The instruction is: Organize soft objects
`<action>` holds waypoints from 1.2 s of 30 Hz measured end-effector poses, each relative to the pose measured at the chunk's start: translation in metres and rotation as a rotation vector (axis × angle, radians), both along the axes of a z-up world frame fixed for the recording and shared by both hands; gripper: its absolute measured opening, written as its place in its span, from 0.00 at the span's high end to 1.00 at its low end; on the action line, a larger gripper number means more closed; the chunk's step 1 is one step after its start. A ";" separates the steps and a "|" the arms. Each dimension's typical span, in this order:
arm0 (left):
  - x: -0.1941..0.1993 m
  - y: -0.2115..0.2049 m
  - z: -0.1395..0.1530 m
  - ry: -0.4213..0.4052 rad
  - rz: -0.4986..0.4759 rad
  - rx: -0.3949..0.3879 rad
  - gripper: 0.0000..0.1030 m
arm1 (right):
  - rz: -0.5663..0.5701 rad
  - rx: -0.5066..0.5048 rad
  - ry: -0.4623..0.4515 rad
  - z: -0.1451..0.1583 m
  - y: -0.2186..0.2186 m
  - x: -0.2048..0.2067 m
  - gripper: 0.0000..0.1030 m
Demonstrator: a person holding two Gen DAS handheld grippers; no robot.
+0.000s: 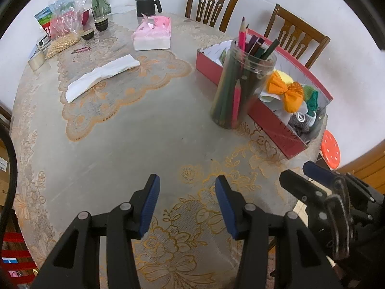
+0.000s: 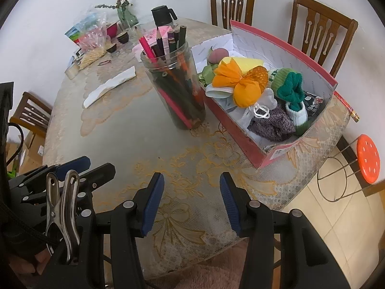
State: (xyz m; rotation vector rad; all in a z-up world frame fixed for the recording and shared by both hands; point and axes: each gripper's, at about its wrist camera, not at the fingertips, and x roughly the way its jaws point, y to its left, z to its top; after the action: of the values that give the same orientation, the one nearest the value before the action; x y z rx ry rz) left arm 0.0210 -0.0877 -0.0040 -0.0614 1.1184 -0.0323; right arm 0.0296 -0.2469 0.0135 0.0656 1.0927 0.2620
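A red cardboard box (image 2: 243, 142) (image 1: 267, 118) stands on the right of the round table and holds several soft items: an orange cloth bow (image 2: 240, 84) (image 1: 287, 94), green knitted pieces (image 2: 288, 89), a purple-grey knit (image 2: 272, 122) and a pink ball (image 2: 217, 55). A folded white cloth (image 1: 101, 77) (image 2: 108, 86) lies flat on the table's left side. My left gripper (image 1: 187, 202) is open over the near table edge, nothing between its blue pads. My right gripper (image 2: 192, 200) is open too, empty, near the front edge, beside the left one (image 2: 72, 168).
A clear jar of coloured pencils (image 1: 240, 89) (image 2: 175, 86) stands just left of the box. A pink tissue pack (image 1: 152, 33), black mug (image 1: 146, 6), bowls, a bag of beans and a vase sit at the far side. Wooden chairs (image 2: 320, 29) and an orange stool (image 2: 368, 159) ring the table.
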 end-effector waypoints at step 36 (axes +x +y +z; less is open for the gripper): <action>-0.001 -0.006 0.000 0.005 -0.018 0.000 0.51 | -0.016 0.003 0.008 -0.002 -0.005 0.000 0.52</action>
State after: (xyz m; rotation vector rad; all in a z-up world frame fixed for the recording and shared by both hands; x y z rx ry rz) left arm 0.0197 -0.0940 -0.0044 -0.0509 1.1238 -0.0482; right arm 0.0295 -0.2517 0.0119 0.0783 1.0996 0.2495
